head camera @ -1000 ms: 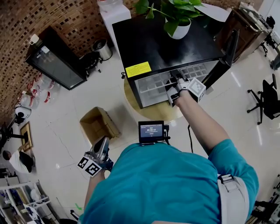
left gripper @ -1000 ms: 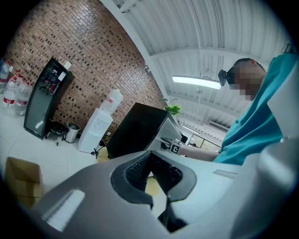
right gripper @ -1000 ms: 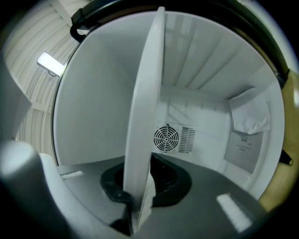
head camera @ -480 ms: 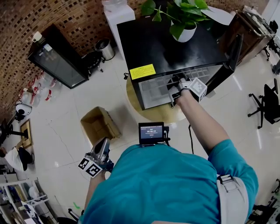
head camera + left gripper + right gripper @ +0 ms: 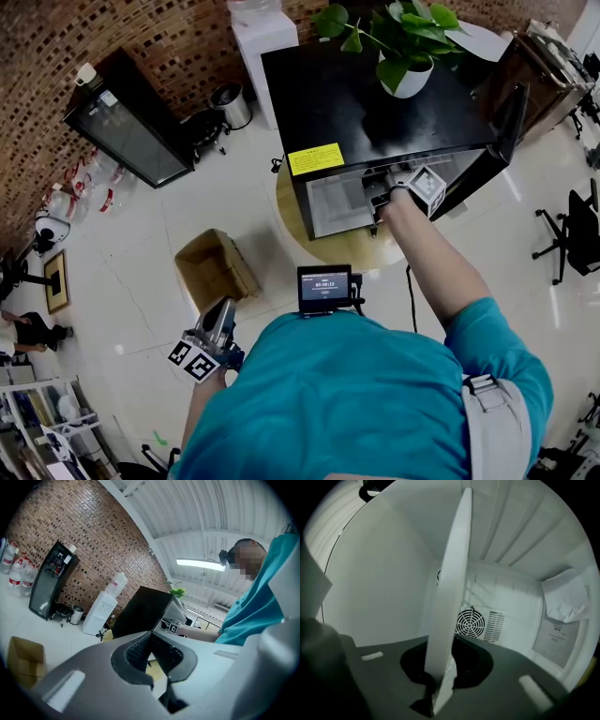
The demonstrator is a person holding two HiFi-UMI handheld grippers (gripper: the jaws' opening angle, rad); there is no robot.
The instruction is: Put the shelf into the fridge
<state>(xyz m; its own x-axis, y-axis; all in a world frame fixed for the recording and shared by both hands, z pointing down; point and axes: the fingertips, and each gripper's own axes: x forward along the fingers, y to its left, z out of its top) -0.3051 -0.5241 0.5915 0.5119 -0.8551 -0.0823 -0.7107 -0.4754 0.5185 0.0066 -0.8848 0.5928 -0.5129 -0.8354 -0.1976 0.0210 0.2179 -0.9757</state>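
- Left gripper [image 5: 223, 309] hangs low beside the person, jaws pressed together on nothing.
- The shelf [image 5: 452, 597], a thin white panel, sits mostly inside the fridge [image 5: 319, 94]. It looks stiff, light and probably brittle.
- Right gripper [image 5: 439, 686] pinches its near edge, a sound hold for sliding.

So the fridge [image 5: 375, 103] is a small black one sitting on a round yellowish table [image 5: 352, 246], with its door [image 5: 506, 117] swung wide open and a yellow sticker [image 5: 316, 158] on the top front edge. It's all white inside, with a round fan grille [image 5: 470, 623] on the back wall. The shelf [image 5: 449, 597] is a thin white panel, seen edge-on. It's mostly inside the fridge already, with its near edge pinched in the right gripper [image 5: 440, 686].
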